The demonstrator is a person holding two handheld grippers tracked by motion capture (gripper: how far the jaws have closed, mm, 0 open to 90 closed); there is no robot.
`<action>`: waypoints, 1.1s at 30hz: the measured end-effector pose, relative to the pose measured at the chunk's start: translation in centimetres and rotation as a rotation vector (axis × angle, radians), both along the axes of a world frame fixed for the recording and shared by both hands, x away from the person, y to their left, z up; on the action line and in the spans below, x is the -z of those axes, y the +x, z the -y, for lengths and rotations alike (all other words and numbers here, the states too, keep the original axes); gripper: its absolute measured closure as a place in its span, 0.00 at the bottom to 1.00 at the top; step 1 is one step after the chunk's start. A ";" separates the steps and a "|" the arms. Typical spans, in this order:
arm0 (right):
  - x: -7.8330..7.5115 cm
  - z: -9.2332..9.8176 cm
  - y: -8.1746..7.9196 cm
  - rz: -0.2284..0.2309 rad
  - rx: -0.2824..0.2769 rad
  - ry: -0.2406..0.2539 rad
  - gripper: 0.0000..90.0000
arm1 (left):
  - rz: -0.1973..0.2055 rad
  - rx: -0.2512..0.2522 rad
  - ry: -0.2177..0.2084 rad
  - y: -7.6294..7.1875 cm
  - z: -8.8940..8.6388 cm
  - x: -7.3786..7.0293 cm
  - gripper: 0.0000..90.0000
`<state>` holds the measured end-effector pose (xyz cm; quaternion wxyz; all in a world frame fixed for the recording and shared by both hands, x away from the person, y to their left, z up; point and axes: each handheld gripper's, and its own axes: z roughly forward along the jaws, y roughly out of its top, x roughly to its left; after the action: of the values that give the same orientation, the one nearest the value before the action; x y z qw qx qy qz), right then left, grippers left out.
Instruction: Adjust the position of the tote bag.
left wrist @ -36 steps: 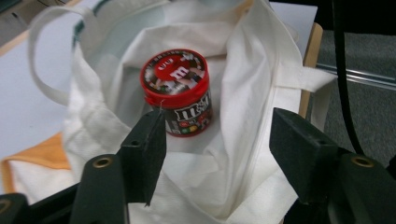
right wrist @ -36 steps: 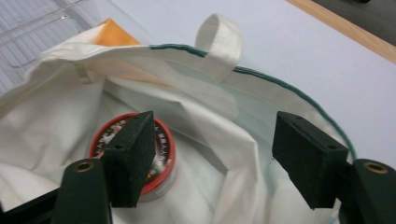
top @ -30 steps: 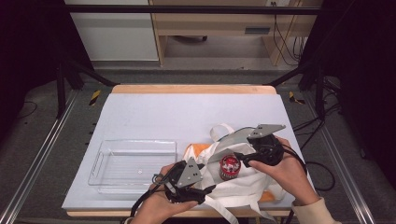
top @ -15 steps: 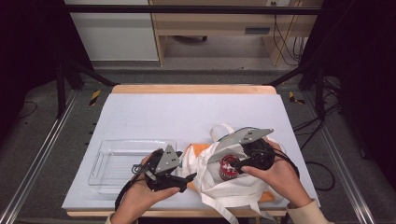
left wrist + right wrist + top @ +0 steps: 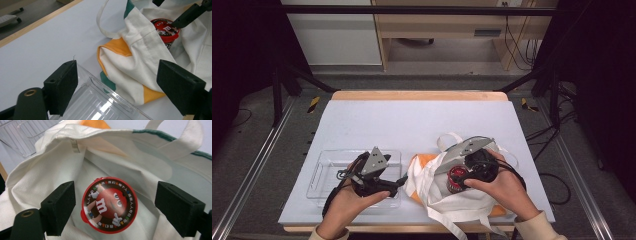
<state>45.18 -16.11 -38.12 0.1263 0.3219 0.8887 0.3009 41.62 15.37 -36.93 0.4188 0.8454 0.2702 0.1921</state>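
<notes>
A: Starting at the left, why is the clear tray [image 5: 328, 170] sitting by the near-left corner of the worktop [image 5: 377, 125]?

B: It looks like the place to set things lifted out of the bag, and it lies just beside the tote bag [image 5: 439, 192], so the carry would be short. The left claw [image 5: 401, 181] hovers over the tray's right end; its jaws have just been opening and stand wide with nothing between them.

A: And the bag?

B: It lies slumped on the near-right part of the worktop, its mouth gaping. The red-lidded candy tub [image 5: 108, 205] stands inside it, lid up.

A: Is the right claw [image 5: 115, 206] holding the tub?

B: No. Its jaws have just been opening too; they stand either side of the lid, clear of it, gripping nothing.

A: What about room to move?

B: The far half of the worktop is bare. The tight spots, I'd judge, are the cloth folds around the tub and the tray's near wall, close to the worktop's front edge.
</notes>
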 end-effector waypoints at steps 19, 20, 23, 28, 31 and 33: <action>2.5 -0.8 0.1 -0.074 0.015 -0.049 0.15 | -0.002 -0.022 0.006 0.3 -0.7 0.2 0.19; 2.5 -0.8 0.1 -0.078 0.016 -0.052 0.15 | -0.002 -0.022 0.006 0.3 -0.7 0.2 0.19; 2.8 -0.9 0.2 -0.086 0.010 -0.060 0.15 | -0.003 -0.018 0.012 0.3 -0.6 0.3 0.19; 3.1 -1.0 0.3 -0.095 0.009 -0.075 0.16 | -0.005 -0.017 0.013 0.3 -0.5 0.3 0.19; 3.1 -1.1 0.4 -0.096 0.012 -0.076 0.16 | -0.005 -0.016 0.013 0.3 -0.5 0.3 0.19; 3.2 -1.2 0.5 -0.099 0.012 -0.084 0.17 | -0.005 -0.017 0.013 0.3 -0.5 0.3 0.19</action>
<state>45.70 -14.96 -41.35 0.0971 0.3363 0.9037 0.2464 41.92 15.85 -37.28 0.4110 0.8463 0.2771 0.1950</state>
